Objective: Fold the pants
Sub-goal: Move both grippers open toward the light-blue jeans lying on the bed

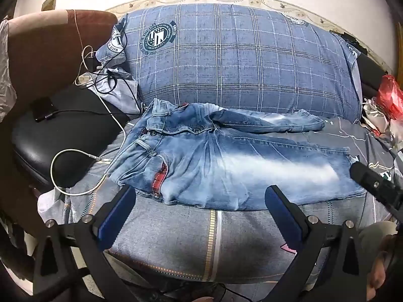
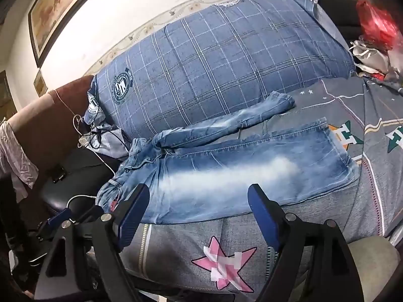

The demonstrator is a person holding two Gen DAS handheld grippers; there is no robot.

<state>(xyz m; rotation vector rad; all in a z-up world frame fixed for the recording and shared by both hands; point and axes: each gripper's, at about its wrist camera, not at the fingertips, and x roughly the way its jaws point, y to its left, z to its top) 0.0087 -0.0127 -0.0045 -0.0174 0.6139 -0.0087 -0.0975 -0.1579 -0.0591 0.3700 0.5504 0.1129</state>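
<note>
Faded blue jeans [image 1: 226, 156] lie on the bed, waist to the left and legs running right. The near leg [image 2: 226, 173] lies flat; the far leg [image 2: 239, 120] is bunched narrow against a big pillow. My left gripper [image 1: 200, 190] hovers open at the near edge of the jeans by the hip, with nothing between its blue pads. My right gripper [image 2: 199, 187] is open too, just short of the near leg's thigh and holding nothing. In the left wrist view one of its fingers [image 1: 365, 178] shows by the leg's hem.
A blue plaid pillow [image 1: 239, 58] fills the back of the bed. White and black cables [image 1: 58, 166] trail over a dark seat [image 1: 50, 136] at the left. A red bag [image 2: 372, 22] and clutter sit at the far right. Grey patterned sheet [image 2: 176, 239] lies in front.
</note>
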